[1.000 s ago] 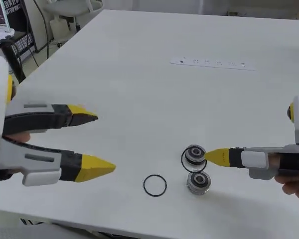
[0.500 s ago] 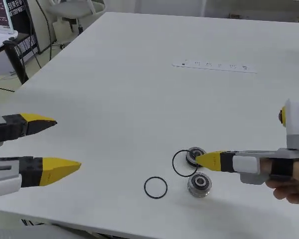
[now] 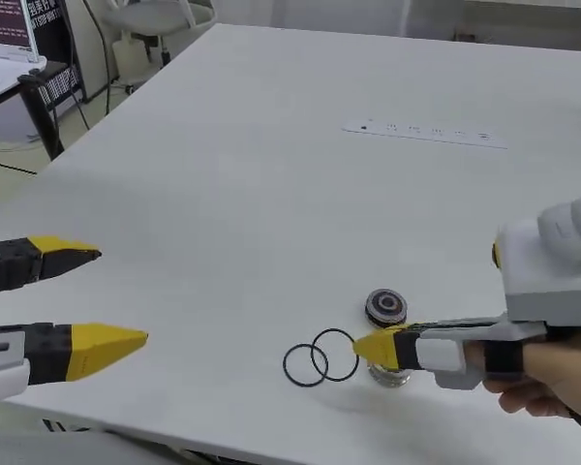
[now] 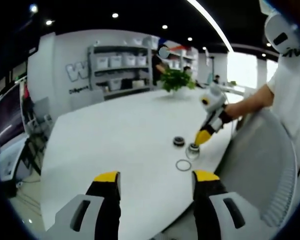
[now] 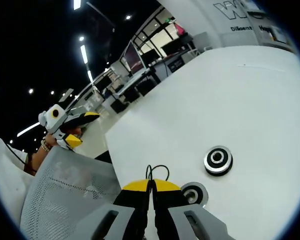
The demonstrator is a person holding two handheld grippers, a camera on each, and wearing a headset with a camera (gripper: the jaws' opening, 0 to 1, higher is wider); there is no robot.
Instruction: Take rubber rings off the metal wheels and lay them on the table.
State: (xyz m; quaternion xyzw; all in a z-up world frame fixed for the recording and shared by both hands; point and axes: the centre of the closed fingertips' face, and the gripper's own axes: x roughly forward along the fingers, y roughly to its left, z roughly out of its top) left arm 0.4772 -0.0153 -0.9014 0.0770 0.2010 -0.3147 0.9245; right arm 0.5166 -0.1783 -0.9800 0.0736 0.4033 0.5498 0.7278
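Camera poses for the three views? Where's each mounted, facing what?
Head view: headset, looking down at the white table; left gripper and right gripper, hand show.
Left gripper view: along its open jaws, toward the wheels.
Right gripper view: along its shut jaws pinching a rubber ring, toward the table's edge.
Shared: both gripper views see the wheels and each other.

Open white tabletop (image 3: 271,194) stretches from the spread-jawed left gripper (image 3: 121,296) to a front-edge cluster: two overlapping thin black rubber rings (image 3: 284,365), two small metal wheels (image 3: 385,306), and the right gripper (image 3: 360,347). A flat white power strip (image 3: 426,134) lies far back.
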